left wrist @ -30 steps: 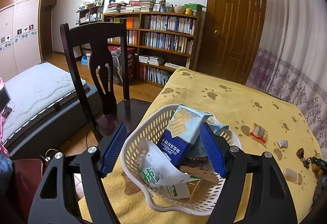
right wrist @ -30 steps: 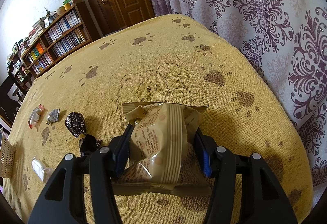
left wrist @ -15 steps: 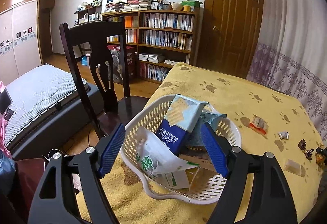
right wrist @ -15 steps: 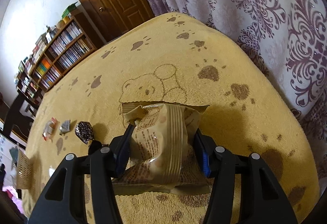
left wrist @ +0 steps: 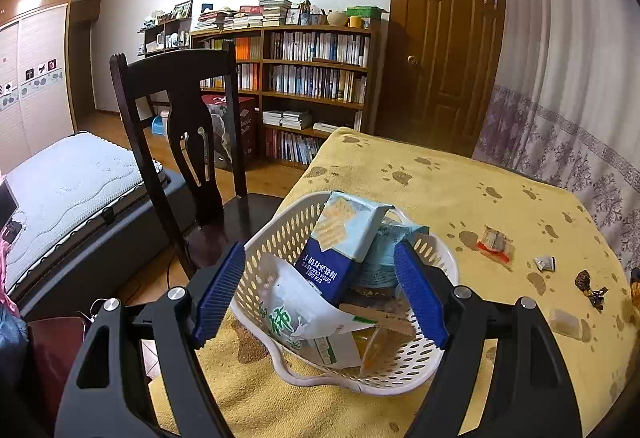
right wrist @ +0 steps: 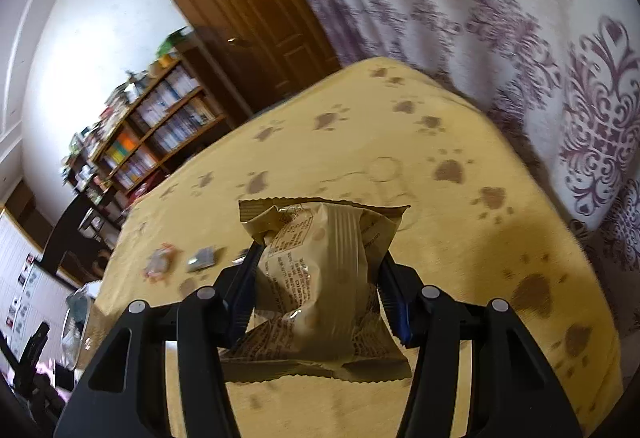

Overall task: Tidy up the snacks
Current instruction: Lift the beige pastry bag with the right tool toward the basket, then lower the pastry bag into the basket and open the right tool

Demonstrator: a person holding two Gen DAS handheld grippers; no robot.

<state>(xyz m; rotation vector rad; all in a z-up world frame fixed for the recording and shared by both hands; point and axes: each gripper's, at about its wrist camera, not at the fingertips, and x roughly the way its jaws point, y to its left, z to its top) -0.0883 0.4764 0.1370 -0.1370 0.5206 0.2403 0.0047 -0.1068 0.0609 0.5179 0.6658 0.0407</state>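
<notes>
A white perforated basket (left wrist: 436, 370) stands at the near corner of the yellow paw-print cloth (left wrist: 440, 182). It holds a blue cracker box (left wrist: 336, 258), a white bag with green print (left wrist: 292, 314) and other packets. My left gripper (left wrist: 320, 292) is open, one finger left of the basket and the other over its right side. My right gripper (right wrist: 316, 278) is shut on a tan snack packet (right wrist: 320, 270), held above the cloth (right wrist: 460, 246). Loose small snacks lie on the cloth: a red-orange wrapper (left wrist: 494, 242), a silver one (left wrist: 545, 263) and a dark one (left wrist: 588, 284).
A dark wooden chair (left wrist: 180, 126) stands close behind the basket at the table's left edge. A patterned curtain (right wrist: 560, 78) hangs along the table's right side. In the blurred right wrist view, loose wrappers (right wrist: 160, 264) lie left of the held packet.
My right gripper has risen and tipped with the tan packet, so the packet is off the cloth and more of the room shows. The left gripper has hardly shifted.
</notes>
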